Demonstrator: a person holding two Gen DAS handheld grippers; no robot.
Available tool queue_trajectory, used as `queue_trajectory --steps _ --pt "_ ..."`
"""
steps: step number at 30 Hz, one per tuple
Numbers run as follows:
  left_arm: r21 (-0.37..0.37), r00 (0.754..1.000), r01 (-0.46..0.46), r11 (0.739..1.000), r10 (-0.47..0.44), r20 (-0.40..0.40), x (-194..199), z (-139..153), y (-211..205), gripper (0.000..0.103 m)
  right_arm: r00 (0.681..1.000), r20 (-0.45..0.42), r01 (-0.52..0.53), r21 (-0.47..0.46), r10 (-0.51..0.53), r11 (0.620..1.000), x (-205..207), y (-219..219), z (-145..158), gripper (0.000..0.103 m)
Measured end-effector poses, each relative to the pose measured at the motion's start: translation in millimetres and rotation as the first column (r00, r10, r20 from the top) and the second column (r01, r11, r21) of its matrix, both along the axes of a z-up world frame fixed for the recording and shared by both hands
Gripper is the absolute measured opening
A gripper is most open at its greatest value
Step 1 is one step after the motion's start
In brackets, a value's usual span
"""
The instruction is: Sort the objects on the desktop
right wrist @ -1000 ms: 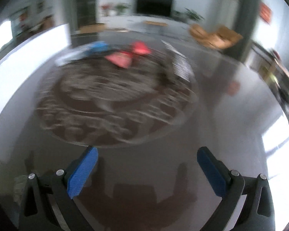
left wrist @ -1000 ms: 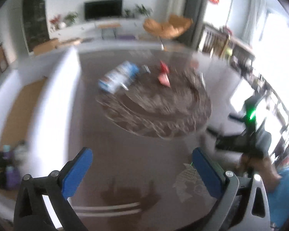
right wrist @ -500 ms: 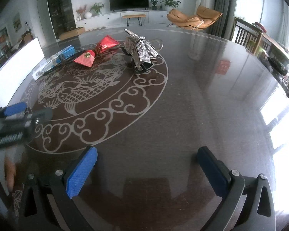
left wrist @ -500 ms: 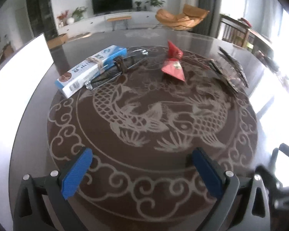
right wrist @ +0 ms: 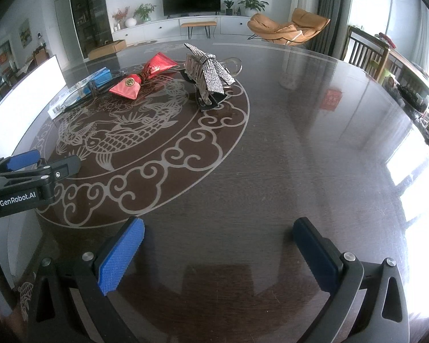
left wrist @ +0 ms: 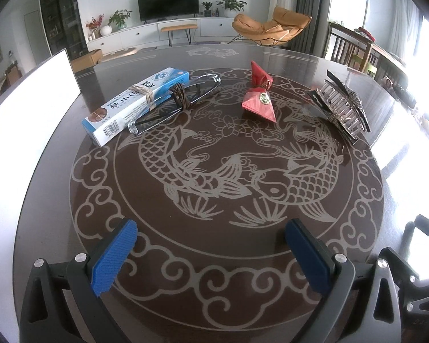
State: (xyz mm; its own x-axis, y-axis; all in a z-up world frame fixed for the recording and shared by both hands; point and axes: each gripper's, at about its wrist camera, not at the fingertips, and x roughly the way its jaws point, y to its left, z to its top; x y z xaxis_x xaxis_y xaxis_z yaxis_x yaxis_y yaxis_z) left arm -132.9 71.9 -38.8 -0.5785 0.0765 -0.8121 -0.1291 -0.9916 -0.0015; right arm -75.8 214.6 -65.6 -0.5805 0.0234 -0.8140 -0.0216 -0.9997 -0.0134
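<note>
**Four small things at the far side of the table, both tongs empty**

The round dark table point(left wrist: 214, 260) carries a pale fish medallion, and all the objects to sort lie along its far half, well apart from both tools.

Largest is the blue-and-white carton point(left wrist: 134, 105), lying flat at the far left with a band round its middle. It looks light and stiff, with smooth card faces; I judge the best hold is across its narrow width near the middle, squeezed gently so the card does not buckle.

Next is the rhinestone hair claw point(left wrist: 343, 105) at the far right, resting on its teeth. It looks rigid but brittle, and its glittering top is probably slippery, so the hinge end or the flat of the back seems safer than the teeth.

The folded spectacles point(left wrist: 183, 100) lie just beside the carton, apparently touching it, with a dark cord wrapped round them. They look thin and fragile; a light hold at the wrapped middle seems best.

Smallest is the red foil-wrapped packet point(left wrist: 258, 97), between spectacles and claw. It looks light and crushable; its tied waist is the natural place.

The left gripper point(left wrist: 211, 254) hovers with its blue pads wide apart, holding nothing. The right gripper point(right wrist: 218, 253) is likewise spread and empty, over bare table.
</note>
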Motion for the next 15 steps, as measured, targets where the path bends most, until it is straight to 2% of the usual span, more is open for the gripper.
queue_trajectory --steps 15 --pt "0.0 1.0 0.0 1.0 0.0 0.0 0.5 0.5 -0.5 0.103 1.0 0.0 0.0 0.0 0.0 1.0 0.0 0.1 0.0 0.103"
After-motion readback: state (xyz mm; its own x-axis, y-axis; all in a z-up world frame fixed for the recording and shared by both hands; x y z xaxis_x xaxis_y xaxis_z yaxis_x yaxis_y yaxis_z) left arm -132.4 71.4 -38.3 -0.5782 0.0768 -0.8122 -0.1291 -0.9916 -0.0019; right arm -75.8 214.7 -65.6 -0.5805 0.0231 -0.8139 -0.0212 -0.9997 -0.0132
